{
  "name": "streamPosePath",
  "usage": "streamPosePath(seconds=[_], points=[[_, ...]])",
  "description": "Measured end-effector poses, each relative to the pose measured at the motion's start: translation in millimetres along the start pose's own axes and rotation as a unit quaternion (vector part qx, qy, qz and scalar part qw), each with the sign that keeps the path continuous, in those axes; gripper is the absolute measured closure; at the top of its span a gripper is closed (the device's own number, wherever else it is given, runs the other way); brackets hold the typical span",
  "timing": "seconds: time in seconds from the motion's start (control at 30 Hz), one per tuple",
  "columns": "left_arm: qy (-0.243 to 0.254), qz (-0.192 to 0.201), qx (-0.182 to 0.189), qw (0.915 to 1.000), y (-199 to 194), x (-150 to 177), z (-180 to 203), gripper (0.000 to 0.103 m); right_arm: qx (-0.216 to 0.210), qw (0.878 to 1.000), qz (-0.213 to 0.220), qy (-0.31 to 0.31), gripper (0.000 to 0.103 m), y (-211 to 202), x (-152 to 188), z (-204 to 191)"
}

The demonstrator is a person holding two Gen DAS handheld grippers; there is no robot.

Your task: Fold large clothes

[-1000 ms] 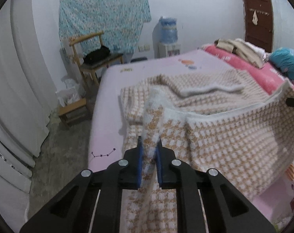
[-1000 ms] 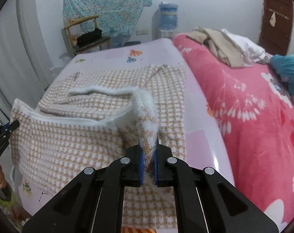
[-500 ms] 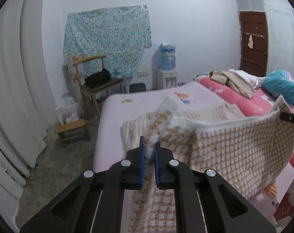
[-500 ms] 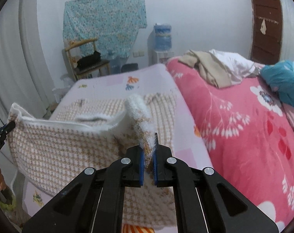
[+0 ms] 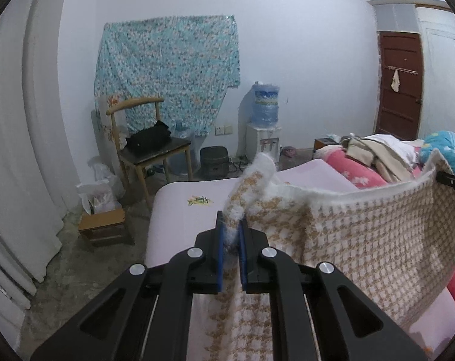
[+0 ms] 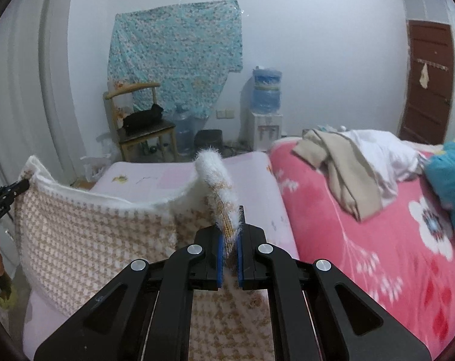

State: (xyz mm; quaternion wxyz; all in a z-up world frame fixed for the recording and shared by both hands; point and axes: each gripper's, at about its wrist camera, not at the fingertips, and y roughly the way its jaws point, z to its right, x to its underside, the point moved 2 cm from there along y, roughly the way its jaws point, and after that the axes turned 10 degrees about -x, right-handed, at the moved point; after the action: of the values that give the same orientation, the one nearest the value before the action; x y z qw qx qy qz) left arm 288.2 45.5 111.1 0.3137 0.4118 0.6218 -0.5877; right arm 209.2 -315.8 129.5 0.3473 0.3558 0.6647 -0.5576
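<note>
Bed (image 5: 179, 189) with pink sheet, far part hidden behind the lifted houndstooth garment (image 5: 363, 240), which hangs stretched between both tongs, lower hem cut off. Left gripper (image 5: 231, 240) clamped on one fuzzy corner, right gripper (image 6: 230, 240) on the other.

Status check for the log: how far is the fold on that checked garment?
Done: both grips set. In hand: left gripper and right gripper are each shut on the checked garment, its top edge stretched between them above the bed. Left: lay it over, finish the folds; none visible yet.
</note>
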Motion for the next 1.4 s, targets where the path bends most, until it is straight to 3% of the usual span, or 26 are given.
streamPosePath(seconds=[0.1, 0.2, 0.27, 0.33, 0.37, 0.43, 0.47, 0.5, 0.63, 0.73, 0.93, 1.13, 1.27, 1.4], points=[[0.012, -0.034, -0.009, 0.9993, 58, -12, 6, 0.095, -0.005, 1.000, -0.024, 0.011, 0.098, 58, -16, 16], [0.017, -0.107, -0.005, 0.9941, 124, -4, 13, 0.095, -0.009, 0.997, -0.071, 0.029, 0.097, 115, -10, 31], [0.009, -0.179, -0.005, 0.9838, 169, 13, 13, 0.092, -0.025, 0.990, -0.124, 0.056, 0.096, 158, 6, 46], [0.007, -0.237, 0.004, 0.9715, 196, 29, 12, 0.090, -0.029, 0.983, -0.164, 0.082, 0.089, 185, 22, 60], [0.004, -0.259, 0.005, 0.9659, 205, 38, 11, 0.085, -0.027, 0.978, -0.182, 0.098, 0.077, 196, 31, 69], [-0.003, -0.269, 0.004, 0.9632, 209, 43, 7, 0.071, -0.034, 0.973, -0.188, 0.126, 0.060, 199, 37, 84], [-0.009, -0.266, -0.002, 0.9638, 207, 43, 3, 0.057, -0.036, 0.972, -0.185, 0.140, 0.047, 197, 37, 90], [-0.022, -0.262, -0.004, 0.9648, 205, 41, -4, 0.046, -0.037, 0.970, -0.174, 0.164, 0.041, 190, 37, 101], [-0.095, -0.250, 0.003, 0.9636, 188, 33, -36, 0.040, -0.025, 0.962, -0.144, 0.230, 0.040, 161, 33, 132], [-0.111, -0.240, 0.012, 0.9642, 167, 25, -43, 0.039, -0.019, 0.964, -0.125, 0.236, 0.040, 129, 31, 134], [-0.098, -0.201, 0.057, 0.9729, 76, 30, -31, 0.031, -0.029, 0.976, -0.113, 0.184, 0.036, 56, 44, 88], [-0.058, -0.168, 0.096, 0.9793, -11, 60, -3, 0.016, -0.060, 0.984, -0.113, 0.127, 0.018, -7, 73, 17], [-0.057, -0.154, 0.104, 0.9809, -60, 82, 14, 0.007, -0.074, 0.986, -0.109, 0.106, 0.012, -34, 96, -25], [-0.061, -0.131, 0.089, 0.9854, -95, 93, 25, 0.006, -0.066, 0.987, -0.110, 0.095, 0.008, -59, 119, -55]])
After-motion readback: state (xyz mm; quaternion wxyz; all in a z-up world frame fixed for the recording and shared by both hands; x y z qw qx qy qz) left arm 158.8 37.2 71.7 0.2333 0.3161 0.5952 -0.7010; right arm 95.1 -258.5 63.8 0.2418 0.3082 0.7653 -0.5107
